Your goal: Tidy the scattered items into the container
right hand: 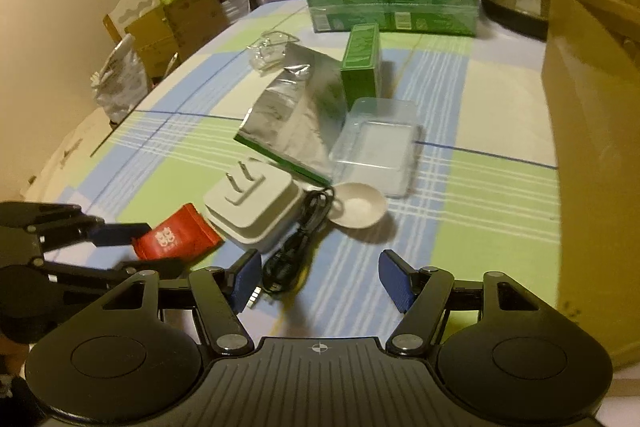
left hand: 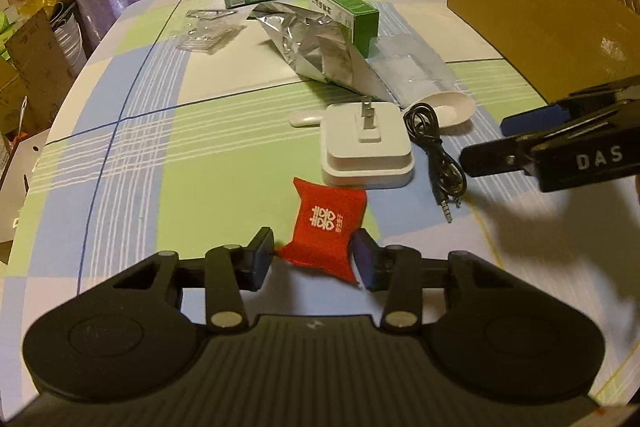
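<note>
The left gripper (left hand: 314, 257) has its two fingers set on either side of a small red pouch (left hand: 326, 227) with a white double-happiness mark, the blue pads touching or nearly touching its near corners; whether they are pinching it firmly cannot be told. The pouch lies on the checked tablecloth (left hand: 160, 155) near the table's front edge, just in front of a white plug adapter (left hand: 366, 151) that rests with its prongs upward. Beside the adapter lies a coiled black audio cable (right hand: 294, 251), its jack end close to the left finger of the right gripper (right hand: 320, 277), whose fingers stand wide apart with nothing between them. A white spoon (right hand: 358, 211) lies just behind the cable, touching a clear plastic tray (right hand: 378, 151). A crumpled foil bag (right hand: 296, 115) and a green carton (right hand: 362, 61) lie farther back. The cardboard box (right hand: 592, 131) stands at the table's right edge, well apart from the pouch.
</note>
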`<state>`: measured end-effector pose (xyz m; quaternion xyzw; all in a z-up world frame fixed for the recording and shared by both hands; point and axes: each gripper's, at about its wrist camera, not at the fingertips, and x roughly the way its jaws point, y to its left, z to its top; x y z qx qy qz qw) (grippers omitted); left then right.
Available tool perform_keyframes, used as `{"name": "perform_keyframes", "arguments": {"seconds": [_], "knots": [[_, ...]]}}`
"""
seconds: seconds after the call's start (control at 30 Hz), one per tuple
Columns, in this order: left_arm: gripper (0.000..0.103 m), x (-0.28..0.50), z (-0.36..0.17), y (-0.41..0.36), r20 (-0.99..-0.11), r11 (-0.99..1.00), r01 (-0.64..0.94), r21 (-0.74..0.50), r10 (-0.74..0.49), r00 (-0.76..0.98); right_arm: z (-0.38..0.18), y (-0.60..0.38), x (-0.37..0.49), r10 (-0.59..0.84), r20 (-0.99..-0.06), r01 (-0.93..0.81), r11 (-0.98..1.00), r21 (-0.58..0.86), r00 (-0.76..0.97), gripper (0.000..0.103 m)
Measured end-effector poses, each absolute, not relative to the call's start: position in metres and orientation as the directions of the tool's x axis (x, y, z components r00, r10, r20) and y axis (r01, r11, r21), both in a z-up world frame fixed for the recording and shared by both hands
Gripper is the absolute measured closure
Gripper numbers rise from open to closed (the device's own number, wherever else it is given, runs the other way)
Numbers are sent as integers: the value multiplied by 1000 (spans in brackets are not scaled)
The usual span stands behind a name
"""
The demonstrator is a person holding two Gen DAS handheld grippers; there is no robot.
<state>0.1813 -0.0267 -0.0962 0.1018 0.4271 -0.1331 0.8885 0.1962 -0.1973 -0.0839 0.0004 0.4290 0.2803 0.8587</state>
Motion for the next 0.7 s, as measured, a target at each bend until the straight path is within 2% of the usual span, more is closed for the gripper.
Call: {"name": "perform_keyframes", "arguments": {"seconds": [0.03,0.1,0.4,0.47,0.5,0.53,0.57,0.7], "knots": [[65,181,-96,-27,-786,944,323,68,-149,601,-85,-195,197,486,-735,-477,842,250,473,43],[65,181,-97,-27,-783,942,326,76,-145,604,-88,-191,200,483,-737,-468,847,254,473,55],[56,183,-93,-26,-772,944,322,73,-151,618,-98,-176,204,475,-737,-462,852,247,481,62],[55,183,-92,-27,-768,942,327,75,-155,621,-99,-167,202,457,-743,-495,847,194,490,62],[55,183,-92,-27,-768,941,329,74,-156,621,-99,-163,200,441,-747,-512,844,157,497,65],[55,183,-92,-27,-770,941,331,74,-157,619,-99,-161,199,429,-751,-523,842,131,502,76],[55,184,-92,-27,-771,940,332,74,-157,617,-99,-160,198,423,-756,-527,841,121,501,81],[55,186,-95,-28,-777,938,337,77,-155,610,-95,-171,194,410,-772,-519,846,122,486,88]]}}
